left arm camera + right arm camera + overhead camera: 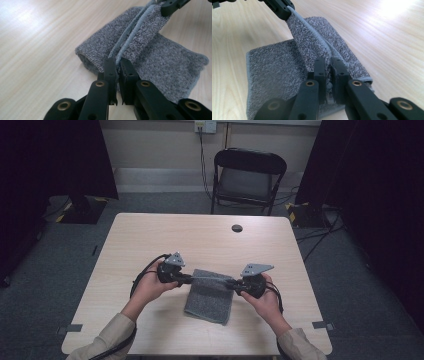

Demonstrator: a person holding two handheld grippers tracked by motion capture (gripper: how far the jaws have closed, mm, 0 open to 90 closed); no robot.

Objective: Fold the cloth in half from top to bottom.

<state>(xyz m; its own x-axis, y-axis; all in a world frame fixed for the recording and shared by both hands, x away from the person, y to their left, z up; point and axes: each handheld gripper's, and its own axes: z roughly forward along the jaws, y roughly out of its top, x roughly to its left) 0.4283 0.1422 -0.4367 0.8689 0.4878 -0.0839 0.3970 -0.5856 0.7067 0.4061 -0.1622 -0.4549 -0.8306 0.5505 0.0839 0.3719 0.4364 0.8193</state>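
Near the table's (pixel 150 235) front edge, midway between its side edges, lies a grey towel (pixel 209 300). Left gripper (pixel 187 279) and right gripper (pixel 234 283) each clamp one end of its far hem (jaws nearly closed on the cloth), holding that hem lifted and taut between them while the rest lies flat

High overhead, two close towel (pixel 209 295) views
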